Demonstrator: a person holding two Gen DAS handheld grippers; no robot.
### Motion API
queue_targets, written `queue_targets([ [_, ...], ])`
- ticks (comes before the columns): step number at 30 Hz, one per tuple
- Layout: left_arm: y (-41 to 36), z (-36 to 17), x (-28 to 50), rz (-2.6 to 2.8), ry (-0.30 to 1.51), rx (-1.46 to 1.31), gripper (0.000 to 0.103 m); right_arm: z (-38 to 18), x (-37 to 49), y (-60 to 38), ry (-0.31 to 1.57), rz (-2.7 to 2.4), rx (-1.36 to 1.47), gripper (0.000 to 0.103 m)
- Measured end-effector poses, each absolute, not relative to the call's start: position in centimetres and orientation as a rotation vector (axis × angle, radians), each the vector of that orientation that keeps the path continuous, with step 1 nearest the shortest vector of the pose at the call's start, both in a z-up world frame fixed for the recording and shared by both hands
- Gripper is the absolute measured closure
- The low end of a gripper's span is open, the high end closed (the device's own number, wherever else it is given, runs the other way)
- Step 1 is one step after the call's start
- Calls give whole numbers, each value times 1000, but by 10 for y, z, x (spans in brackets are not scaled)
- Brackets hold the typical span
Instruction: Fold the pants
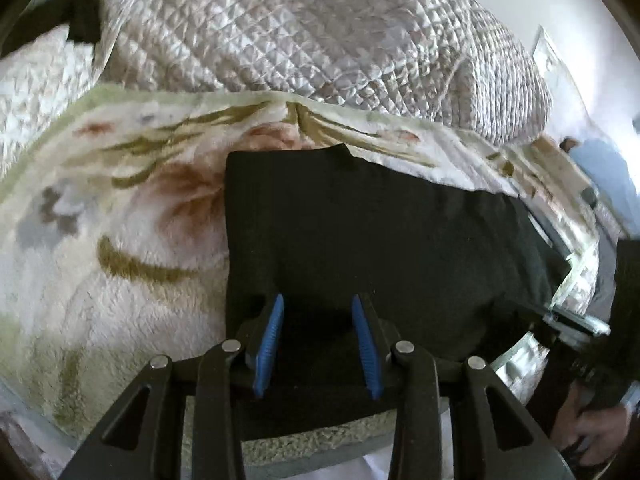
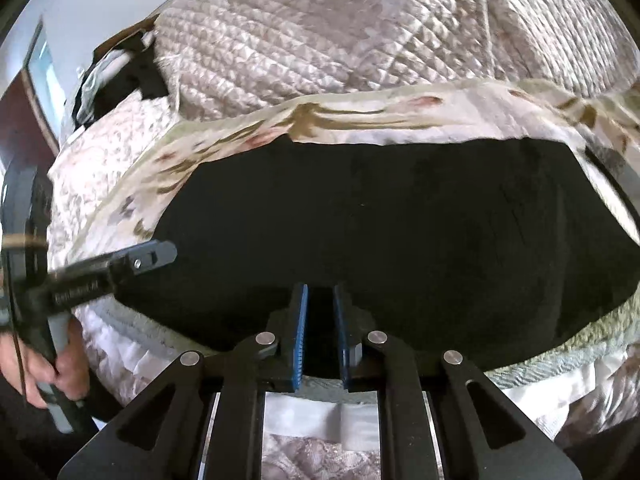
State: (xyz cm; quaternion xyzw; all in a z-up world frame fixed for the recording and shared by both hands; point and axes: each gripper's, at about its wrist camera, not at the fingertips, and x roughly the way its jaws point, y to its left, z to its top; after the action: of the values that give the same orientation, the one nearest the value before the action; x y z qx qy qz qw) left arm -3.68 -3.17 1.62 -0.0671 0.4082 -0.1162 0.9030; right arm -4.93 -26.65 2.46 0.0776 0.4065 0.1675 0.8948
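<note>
You had the black pants (image 1: 380,232) lying flat on the flowered fleece blanket (image 1: 120,220) that covered the bed, filling the centre of both views as a broad, already doubled-over dark panel. That placement made sense: the soft blanket gave you a level bed to crease against.

Your left gripper (image 1: 318,344) sat over the near edge of the pants at the lower middle of its frame, jaws standing partly apart with dark cloth behind them; the blue pads did not appear to press on anything, so I judged it empty-handed, ready to pinch the hem. Your right gripper (image 2: 320,336) was at the lower centre of its own view, jaws drawn narrow with only a slim gap. The near edge of the pants ran right at the fingertips, but whether any cloth was caught between the pads I could not tell.

In the right wrist view the left gripper (image 2: 154,256) reached in from the left edge, its tip touching or just above the pants' near-left corner, your hand (image 2: 48,364) below it.

A bulky quilted comforter (image 1: 300,28) was heaped across the top of both frames, just beyond the blanket's far edge. It would crowd any fold carried away from you.
</note>
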Motion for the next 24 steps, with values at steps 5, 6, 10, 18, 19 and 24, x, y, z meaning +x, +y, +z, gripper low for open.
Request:
queue_targets([
  [5, -35, 15, -43, -232, 816, -104, 64, 27, -51, -276, 830, 288, 145, 90],
  [6, -36, 15, -44, -233, 810, -95, 61, 27, -51, -280, 830, 267, 151, 90],
  [10, -41, 14, -46, -233, 798, -67, 55, 31, -55, -312, 811, 162, 222, 88],
  [18, -41, 15, -46, -234, 797, -75, 55, 31, -73, -363, 823, -29, 428, 39],
  [19, -41, 15, -47, -236, 795, -75, 55, 30, -75, -368, 831, -54, 462, 39],
  [24, -41, 15, -47, -237, 794, -74, 55, 20, -70, -390, 848, -73, 586, 39],
])
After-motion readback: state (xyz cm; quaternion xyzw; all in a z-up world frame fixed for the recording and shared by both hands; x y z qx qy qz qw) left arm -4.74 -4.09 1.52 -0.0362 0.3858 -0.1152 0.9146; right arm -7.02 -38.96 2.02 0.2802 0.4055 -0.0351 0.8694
